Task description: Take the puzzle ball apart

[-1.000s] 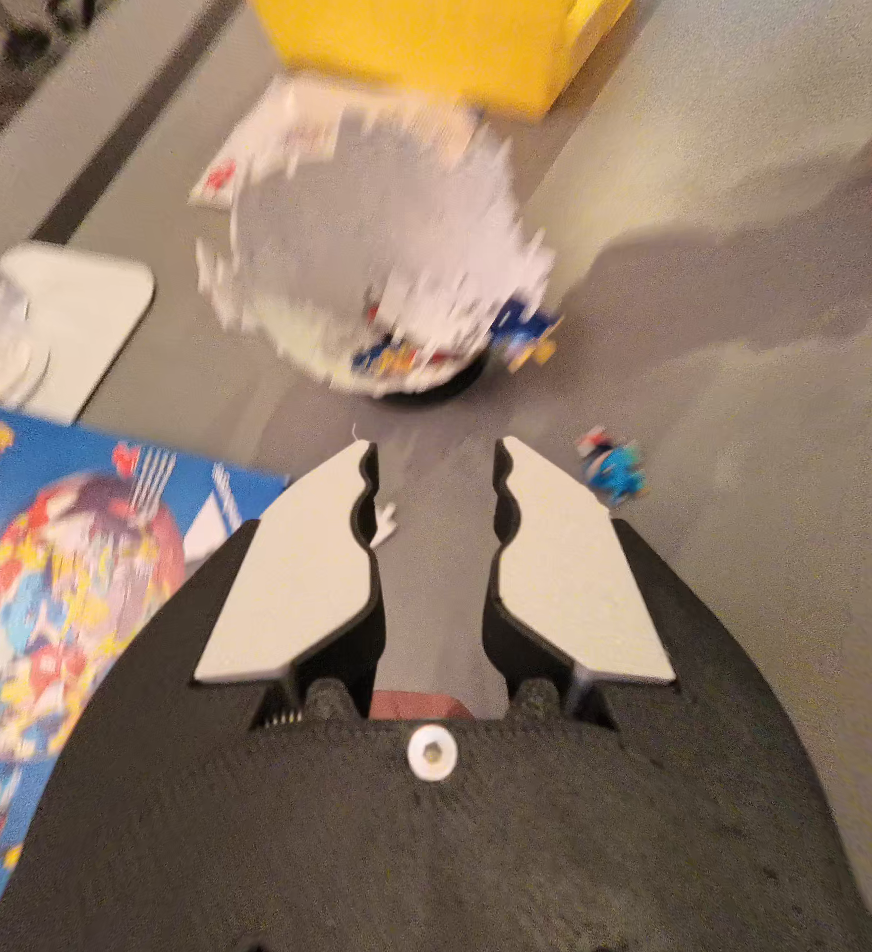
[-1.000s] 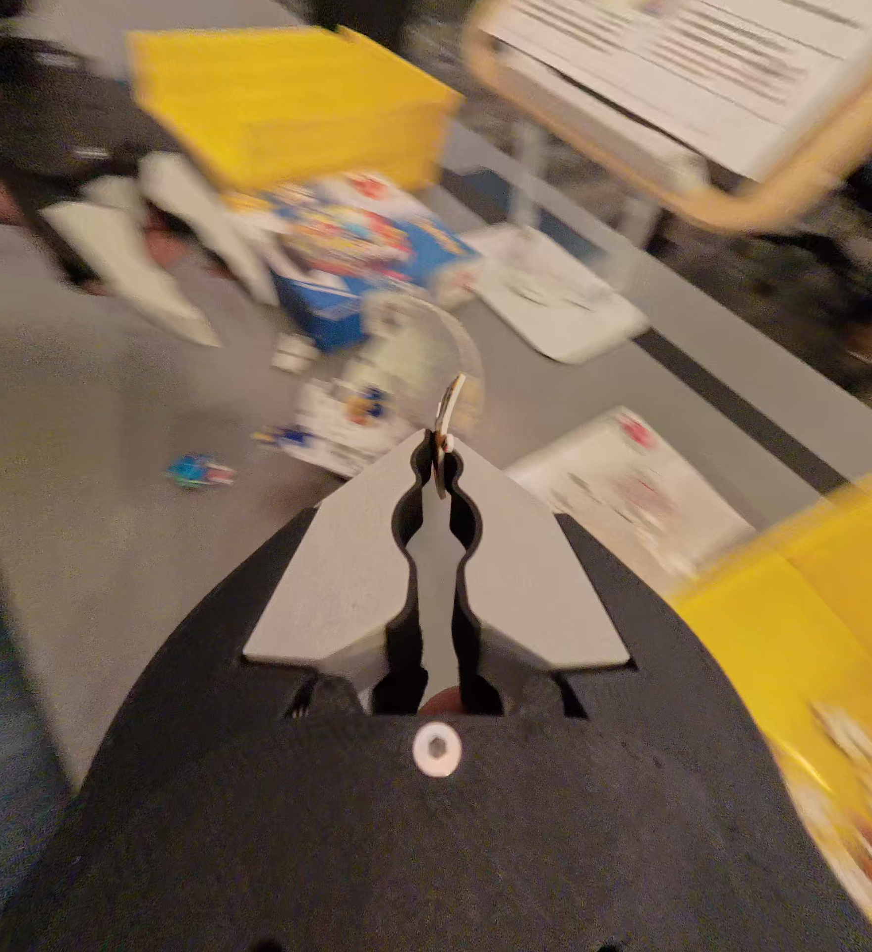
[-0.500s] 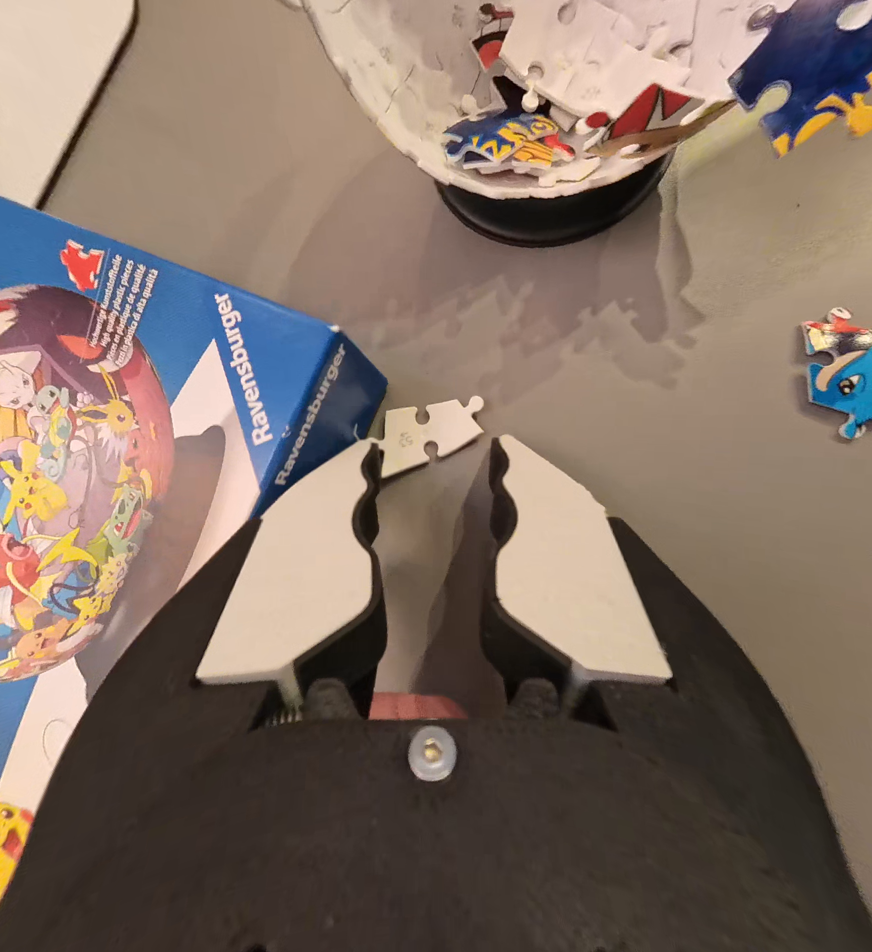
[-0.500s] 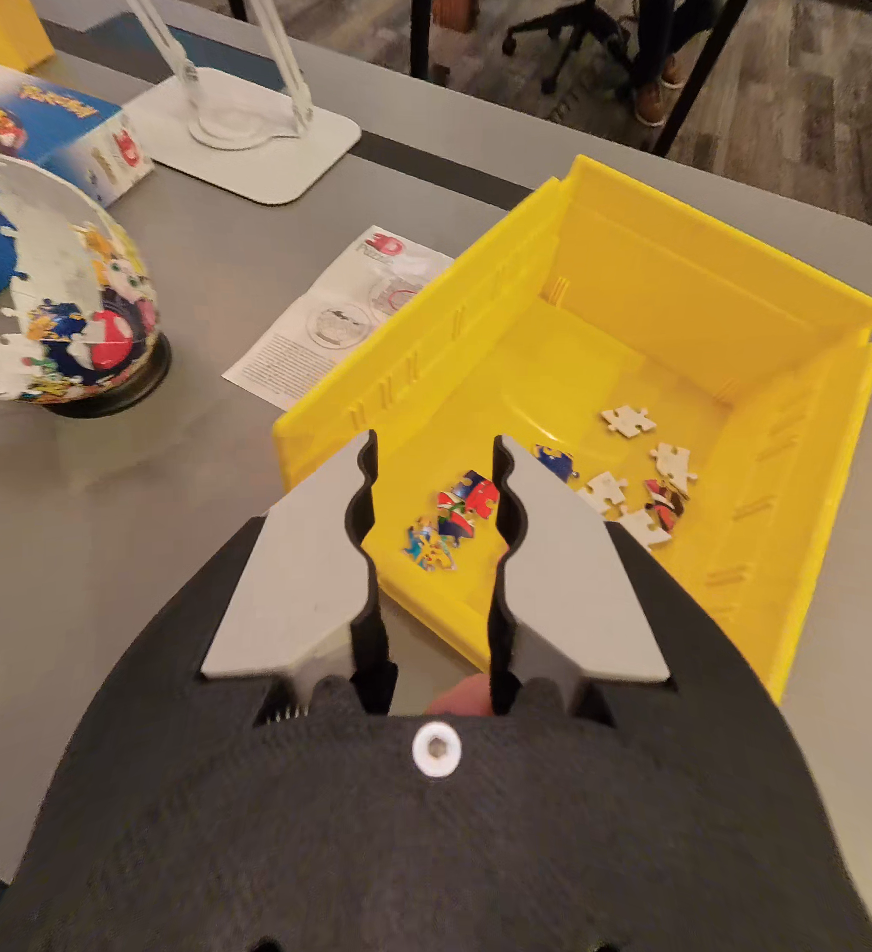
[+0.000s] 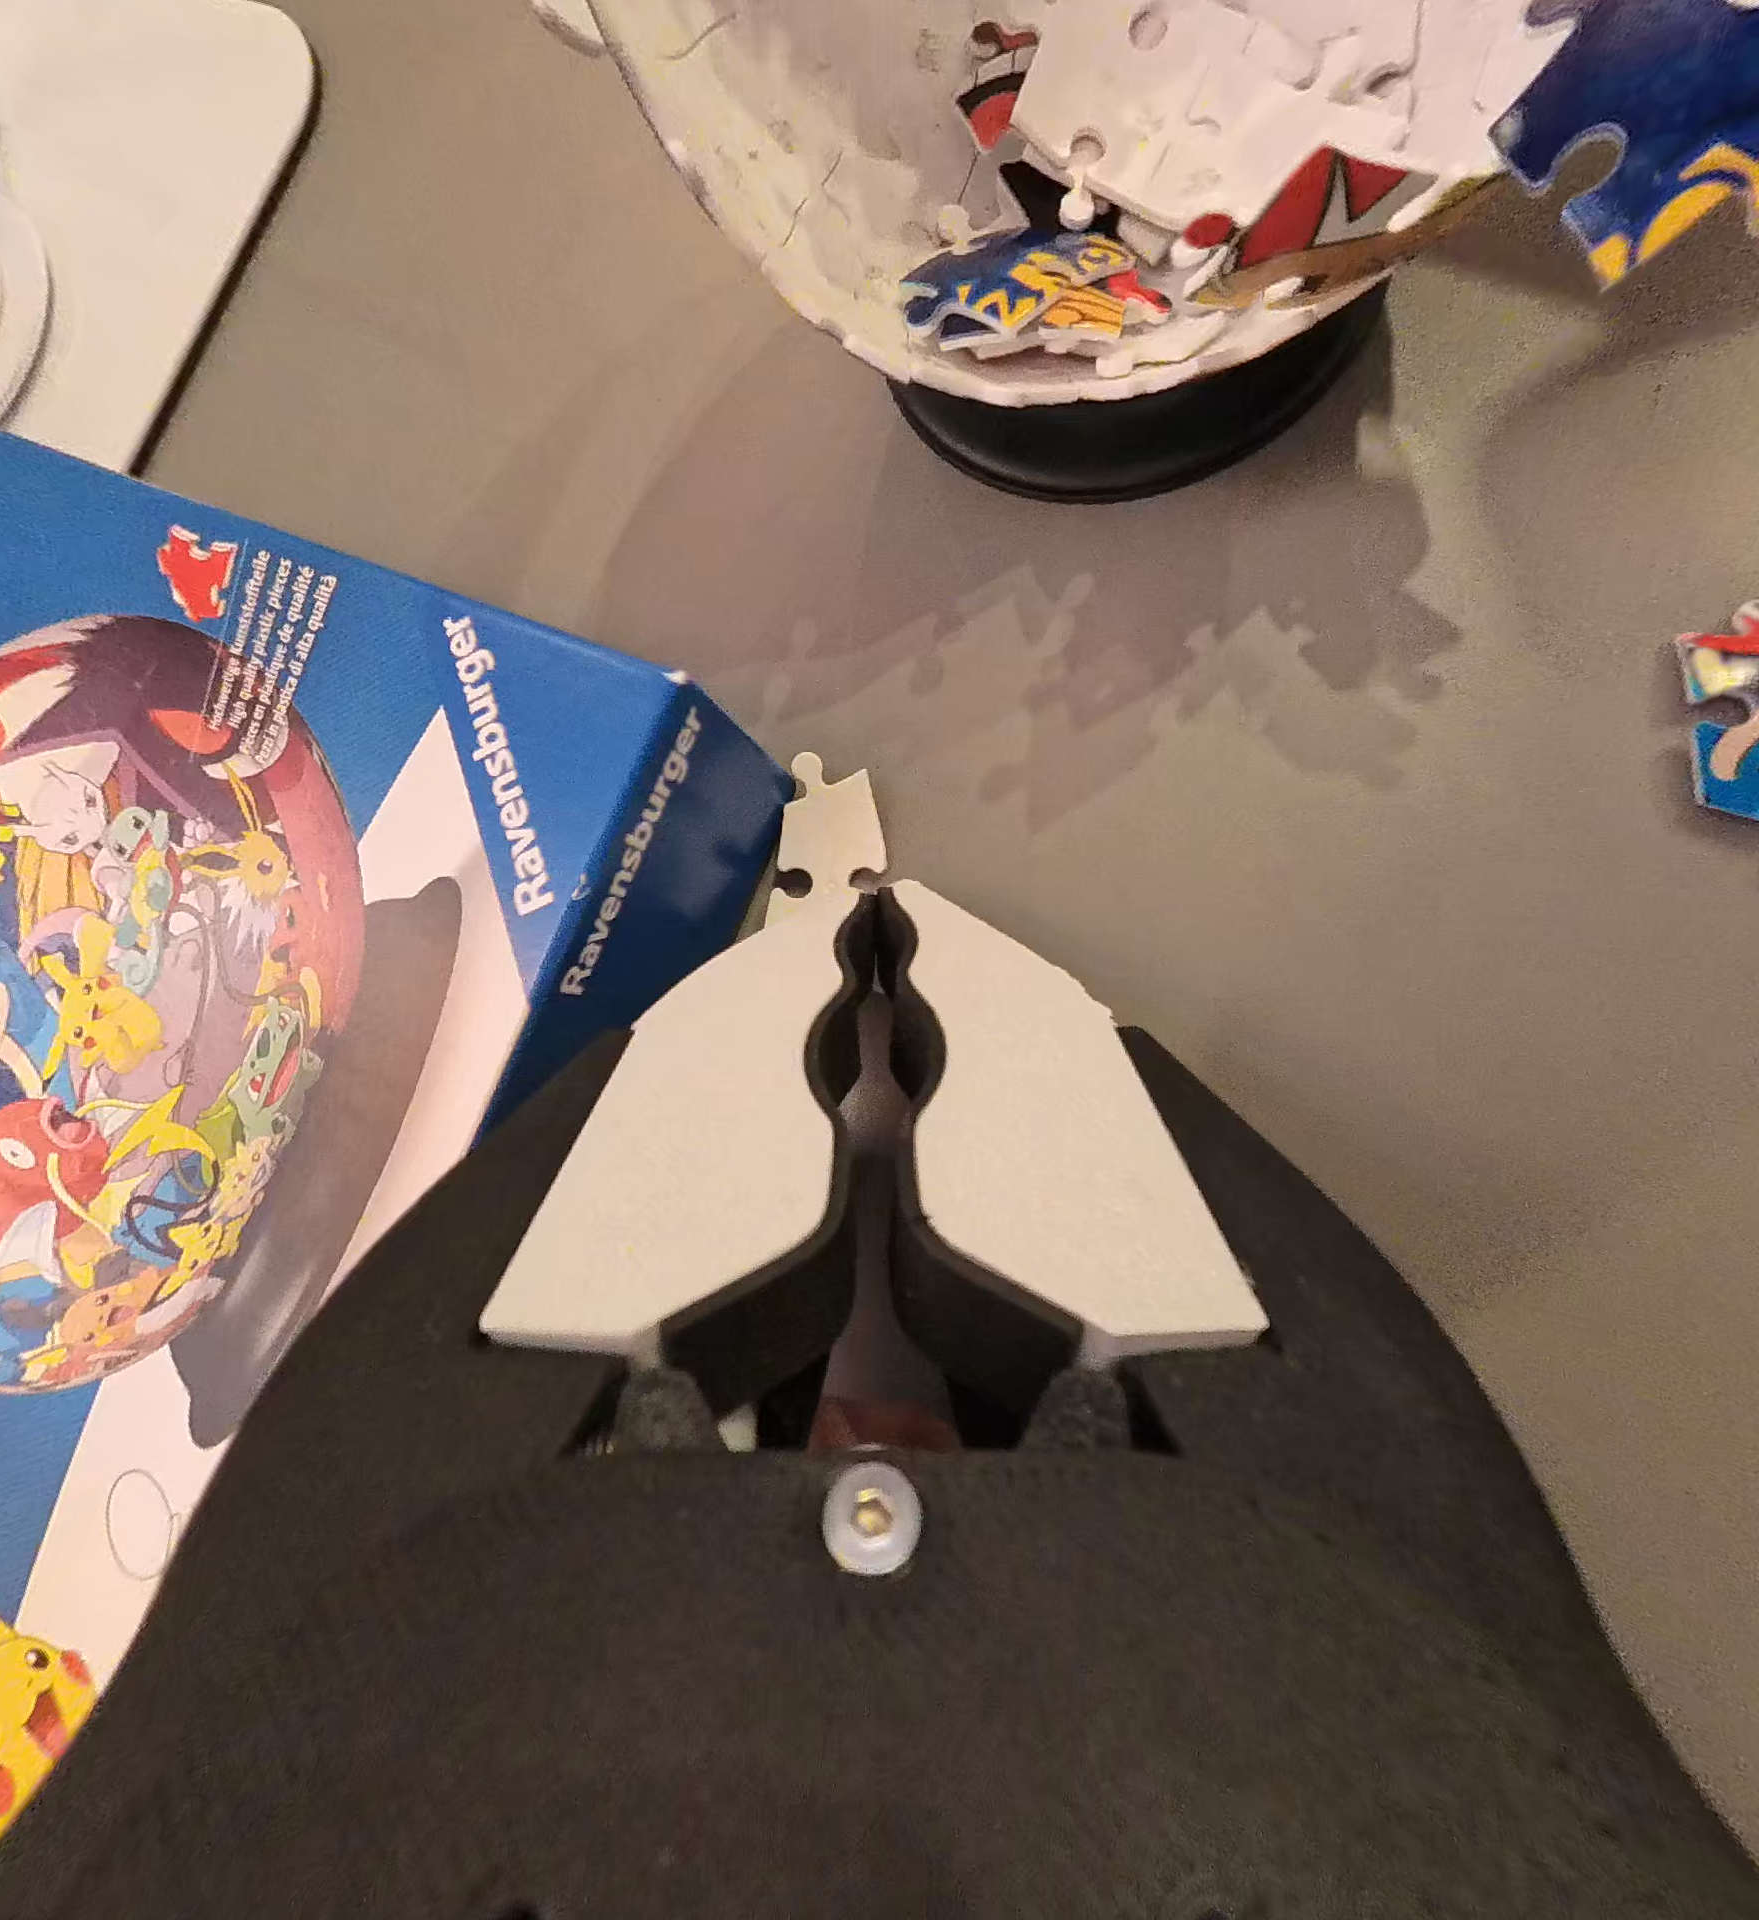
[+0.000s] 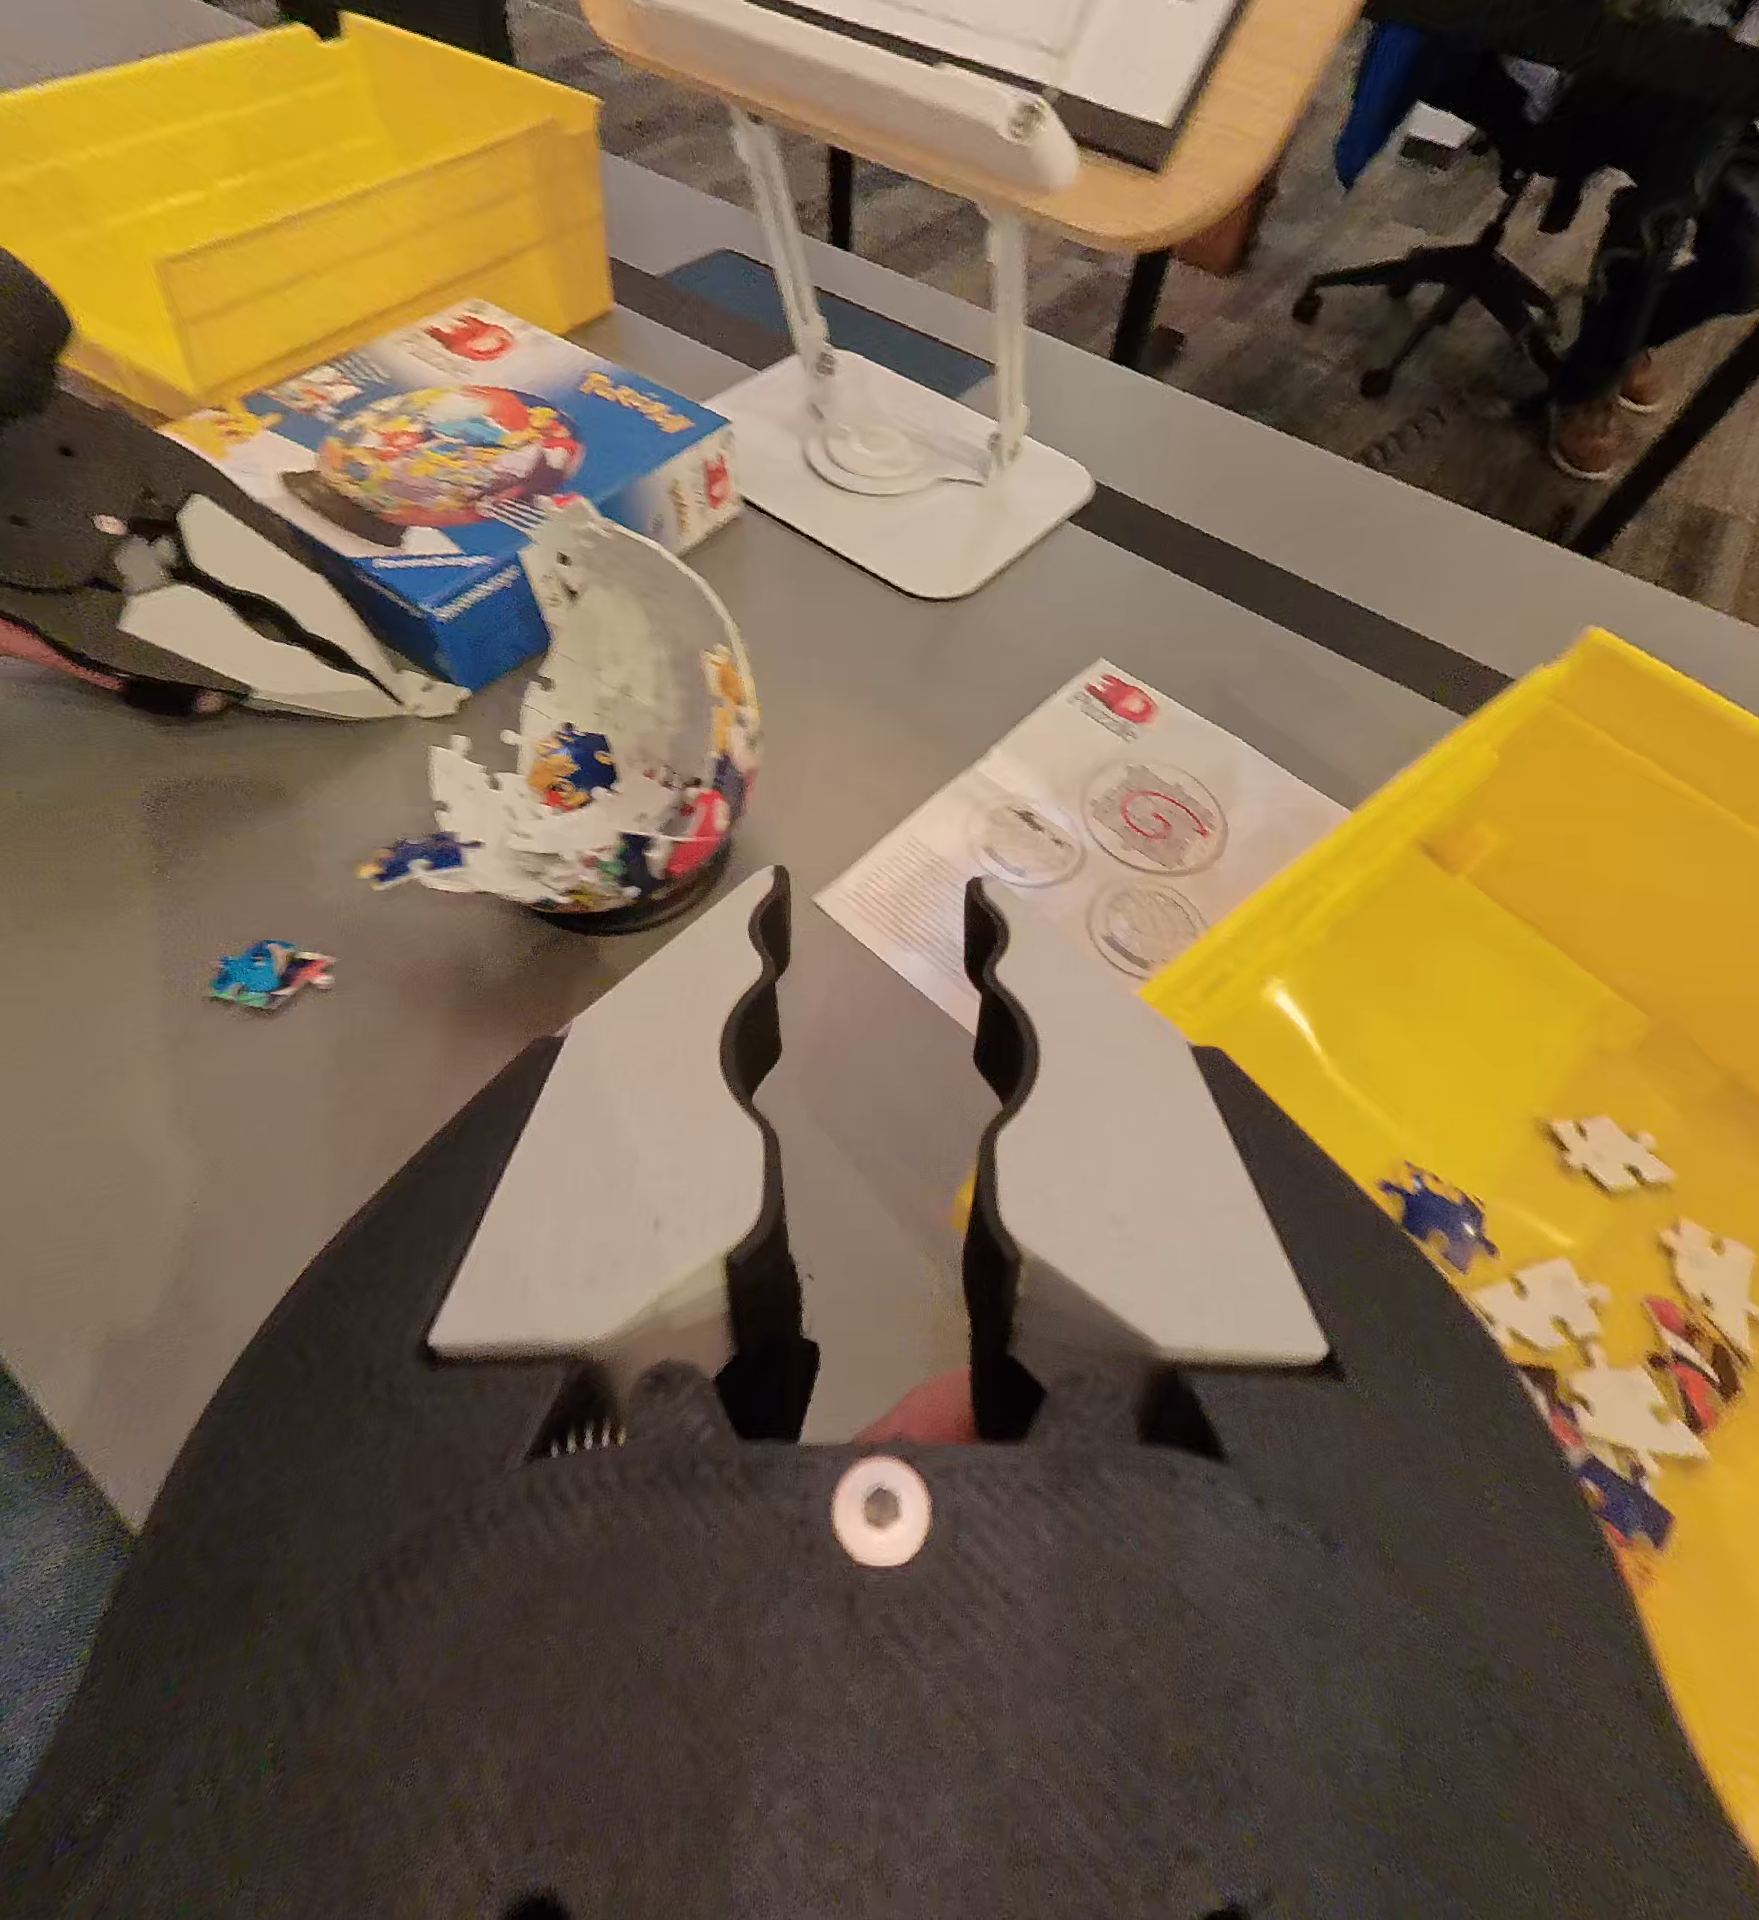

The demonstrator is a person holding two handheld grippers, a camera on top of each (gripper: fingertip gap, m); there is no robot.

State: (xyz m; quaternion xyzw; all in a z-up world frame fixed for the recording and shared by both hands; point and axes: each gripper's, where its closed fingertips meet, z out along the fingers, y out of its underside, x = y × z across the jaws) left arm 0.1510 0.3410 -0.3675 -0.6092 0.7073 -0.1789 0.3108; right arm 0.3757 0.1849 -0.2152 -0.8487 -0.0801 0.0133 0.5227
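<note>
A white lamp base (image 6: 916, 488) stands beside a leaflet (image 6: 1083, 831).

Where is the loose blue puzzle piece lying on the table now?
The blue puzzle piece lies alone on the grey table, to the left of the puzzle ball in the right wrist view, and at the right edge of the left wrist view.

Left view close, downward – right higher; both show puzzle ball (image 5: 1114, 187).

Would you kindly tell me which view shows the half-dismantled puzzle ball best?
The right wrist view: the puzzle ball appears whole there, open shell and black base included. The left wrist view crops the ball at the top edge, showing only its lower part.
</note>
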